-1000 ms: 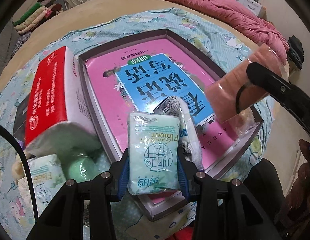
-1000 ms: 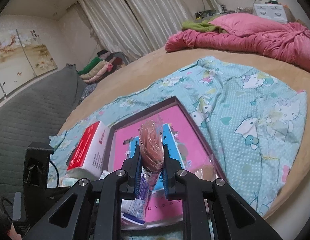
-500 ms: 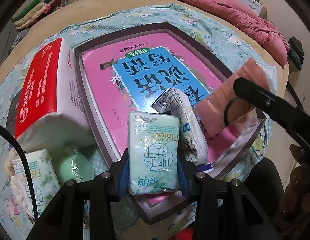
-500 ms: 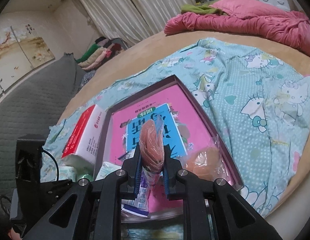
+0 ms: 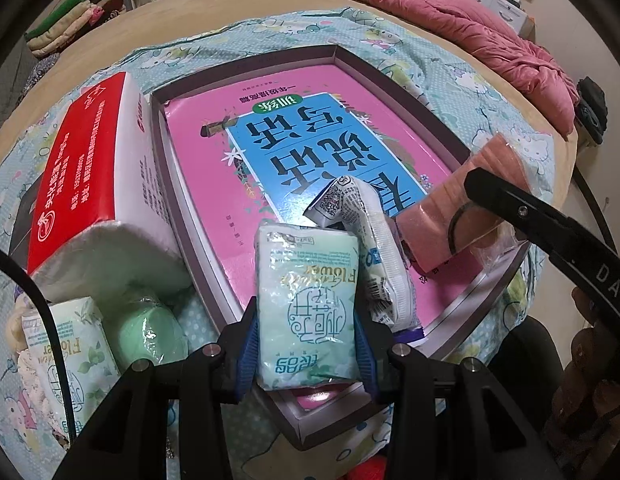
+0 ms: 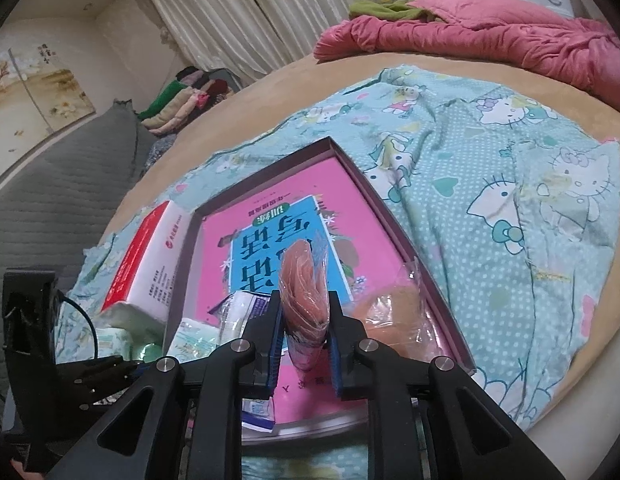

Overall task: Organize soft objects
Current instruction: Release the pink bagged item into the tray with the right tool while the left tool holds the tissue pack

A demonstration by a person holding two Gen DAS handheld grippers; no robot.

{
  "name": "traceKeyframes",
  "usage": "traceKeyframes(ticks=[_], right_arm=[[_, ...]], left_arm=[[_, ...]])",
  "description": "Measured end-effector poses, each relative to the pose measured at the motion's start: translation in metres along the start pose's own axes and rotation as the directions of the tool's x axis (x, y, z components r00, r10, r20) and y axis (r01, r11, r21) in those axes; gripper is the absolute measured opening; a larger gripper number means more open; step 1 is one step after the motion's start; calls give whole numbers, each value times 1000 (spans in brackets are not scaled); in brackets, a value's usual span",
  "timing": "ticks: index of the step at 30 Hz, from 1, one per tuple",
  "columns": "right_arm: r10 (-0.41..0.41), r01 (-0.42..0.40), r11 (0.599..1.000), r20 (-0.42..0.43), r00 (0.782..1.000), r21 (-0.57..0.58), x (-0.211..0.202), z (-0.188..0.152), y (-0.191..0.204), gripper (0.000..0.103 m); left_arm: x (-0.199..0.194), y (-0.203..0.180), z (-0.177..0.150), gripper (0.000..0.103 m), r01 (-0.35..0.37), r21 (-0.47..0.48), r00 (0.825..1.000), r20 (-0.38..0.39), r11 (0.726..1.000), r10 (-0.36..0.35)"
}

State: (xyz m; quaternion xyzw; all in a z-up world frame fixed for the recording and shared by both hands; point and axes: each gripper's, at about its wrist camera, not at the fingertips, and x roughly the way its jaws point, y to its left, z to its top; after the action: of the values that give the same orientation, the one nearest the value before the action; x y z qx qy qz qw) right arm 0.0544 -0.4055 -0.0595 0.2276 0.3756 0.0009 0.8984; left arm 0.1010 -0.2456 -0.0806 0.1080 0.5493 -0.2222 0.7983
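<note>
A bedroom, and a round bed (image 6: 270, 92) under a cartoon-print sheet (image 6: 490, 168) carries the lot. Nearest, the left gripper (image 5: 306, 336) has its jaws clamped on a green tissue pack (image 5: 308, 304), poised over the near corner of the shallow box (image 5: 398, 84). Just beyond and to its right, the right gripper (image 6: 304, 344) has its jaws easing open around the pink wrapped bundle (image 6: 304, 280), standing on edge, long axis upright, directly above the box's pink book (image 6: 270, 216). Looks like a release straight down.

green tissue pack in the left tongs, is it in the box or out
Out: the green tissue pack is gripped between the left tongs, above the box near corner.
</note>
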Motion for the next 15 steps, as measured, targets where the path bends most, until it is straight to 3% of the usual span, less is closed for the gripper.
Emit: traceKeyframes(ticks=[5,8,15], right_arm=[[-31,31,1000,10,999,2,-2,1,-2,25],[-61,61,998,24,998,4,-5,1,-3,36],[-76,75,997,33,997,26,-8,2,-9,37]], left_arm=[[0,0,0,42,0,0,1000,1,1000,0],[0,1,0,42,3,-4,1000,0,1000,-3],[-1,2,1,42,10,-12,1000,4,1000,-10]])
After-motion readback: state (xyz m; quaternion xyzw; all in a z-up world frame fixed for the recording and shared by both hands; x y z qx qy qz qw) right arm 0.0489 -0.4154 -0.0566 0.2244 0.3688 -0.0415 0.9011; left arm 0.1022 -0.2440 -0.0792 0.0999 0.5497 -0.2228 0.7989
